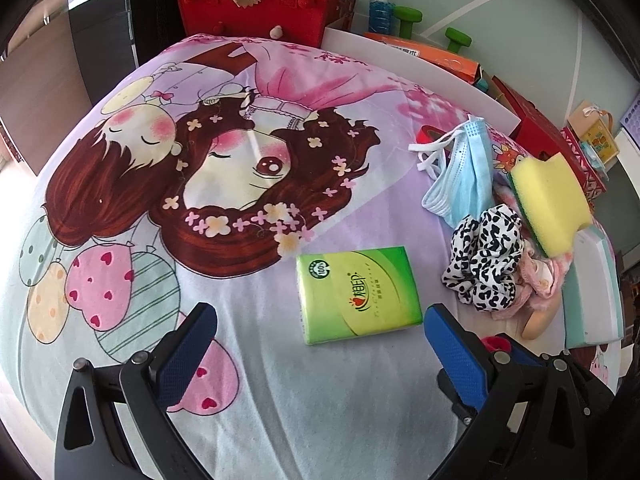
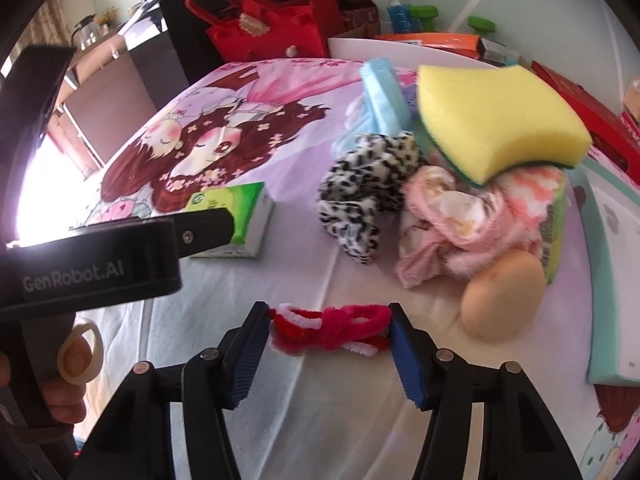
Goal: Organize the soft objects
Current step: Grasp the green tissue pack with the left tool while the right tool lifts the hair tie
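Right claw (image 2: pixel 330 330) pinching red chenille bow (image 2: pixel 328 330)

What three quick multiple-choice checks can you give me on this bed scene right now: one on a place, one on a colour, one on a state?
1. Where does the yellow sponge sit?
A. On top of the pile of soft things
B. Alone on the floor
C. Inside the red bag

2. What colour is the tissue pack?
A. Blue
B. Green
C. White

3. What is between the right gripper jaws?
A. Nothing
B. The leopard-print scrunchie
C. The red and white pipe-cleaner bundle

Answers:
1 A, it rests on the pink cloth in the pile.
2 B, its wrapper is green in both views.
3 C, both pads touch the bundle's ends.
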`<state>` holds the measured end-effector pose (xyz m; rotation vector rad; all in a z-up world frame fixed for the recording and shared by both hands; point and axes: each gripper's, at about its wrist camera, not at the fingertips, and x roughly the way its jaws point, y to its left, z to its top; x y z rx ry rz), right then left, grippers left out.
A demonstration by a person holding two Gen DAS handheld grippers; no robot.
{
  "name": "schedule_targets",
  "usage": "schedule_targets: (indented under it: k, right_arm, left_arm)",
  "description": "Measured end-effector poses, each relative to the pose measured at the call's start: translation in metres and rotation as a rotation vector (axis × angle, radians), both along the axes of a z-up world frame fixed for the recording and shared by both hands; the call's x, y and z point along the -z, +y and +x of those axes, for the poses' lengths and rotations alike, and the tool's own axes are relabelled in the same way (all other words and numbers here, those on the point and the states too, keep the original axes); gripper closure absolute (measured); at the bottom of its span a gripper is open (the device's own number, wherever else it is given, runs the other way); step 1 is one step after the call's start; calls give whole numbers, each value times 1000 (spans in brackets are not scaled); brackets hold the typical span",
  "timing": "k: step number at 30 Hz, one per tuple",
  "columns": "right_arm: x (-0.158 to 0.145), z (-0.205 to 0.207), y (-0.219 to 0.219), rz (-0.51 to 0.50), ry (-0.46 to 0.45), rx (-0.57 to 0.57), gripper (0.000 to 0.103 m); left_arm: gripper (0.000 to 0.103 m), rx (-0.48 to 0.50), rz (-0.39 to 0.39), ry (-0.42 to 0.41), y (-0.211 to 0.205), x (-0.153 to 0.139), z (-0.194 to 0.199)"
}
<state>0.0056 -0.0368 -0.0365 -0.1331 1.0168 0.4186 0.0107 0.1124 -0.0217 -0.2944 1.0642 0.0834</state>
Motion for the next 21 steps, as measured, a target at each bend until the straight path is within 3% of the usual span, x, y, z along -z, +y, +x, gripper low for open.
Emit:
schedule_targets:
  k: [12,16,21]
  right_arm:
    - [-2,3,-22,34,22,66,41]
    - [-1,2,-24,37,21,73,41]
    - [-1,2,-27,41,23,82,41]
  left_arm:
    - [1,37,5,-14,-14,3,6]
    - [23,37,10,-9,-16,4,7]
    - [36,41,15,-14,-17,3,7]
